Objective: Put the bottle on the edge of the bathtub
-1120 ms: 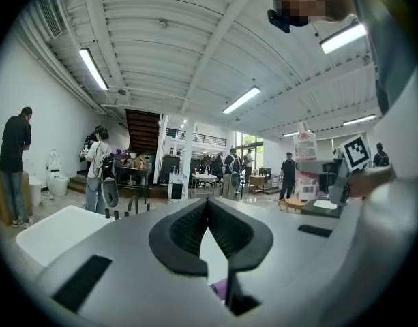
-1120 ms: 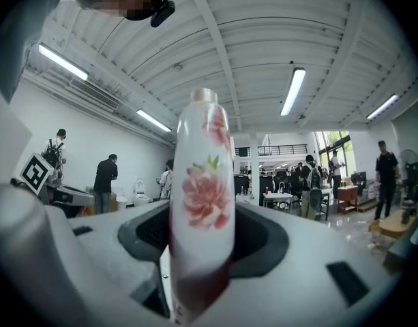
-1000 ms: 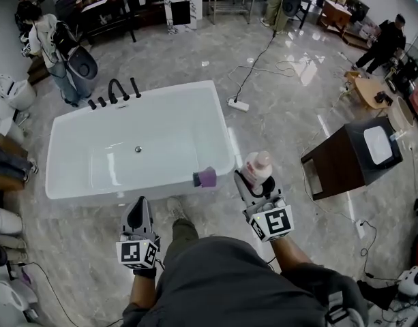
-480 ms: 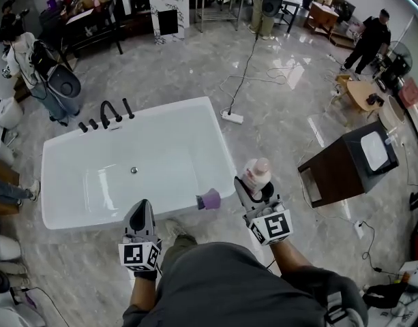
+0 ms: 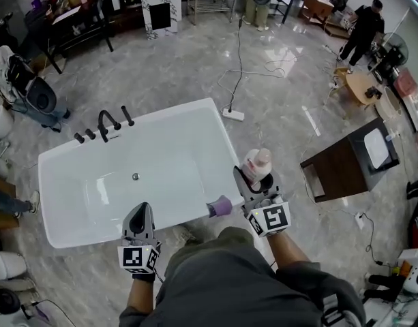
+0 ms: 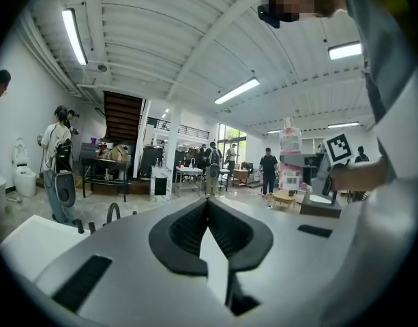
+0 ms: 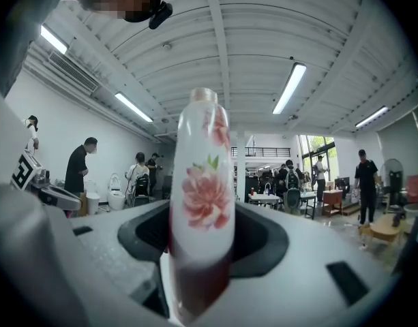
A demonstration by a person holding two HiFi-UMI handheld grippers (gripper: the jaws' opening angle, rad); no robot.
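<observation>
Beside the bathtub's [image 5: 161,114] right side, close to its near corner, the bottle [image 5: 258,163] stands upright in the right gripper [image 5: 256,180]. It hangs over the marble floor [image 5: 284,80] and does not touch the rim. How high it is above the rim cannot be told. The gripper's two jaws are clamped on the bottle's lower body from either side, and its base is hidden down between them.

On the tub's near rim lies one small purple thing [image 5: 221,206], too small to identify. The person's grey-clad body [image 5: 222,278] hides the floor in front of the tub and part of that near edge.

Only one bottle and one bathtub are in sight. One drain [image 5: 136,176] shows in the tub floor. At the far left corner is one curved black spout [image 5: 105,122] with three smaller black posts beside it.

The left gripper [image 5: 139,210] hangs in front of the tub's near edge. Its jaws are pressed together with nothing between them.

Seen from the right gripper view, the bottle is tall and slim with rounded shoulders. Its body is white and printed with a pink flower and a green leaf, under a pale pinkish cap. The lowest part looks dark red, though this may be shadow or the bottle's own colour.
</observation>
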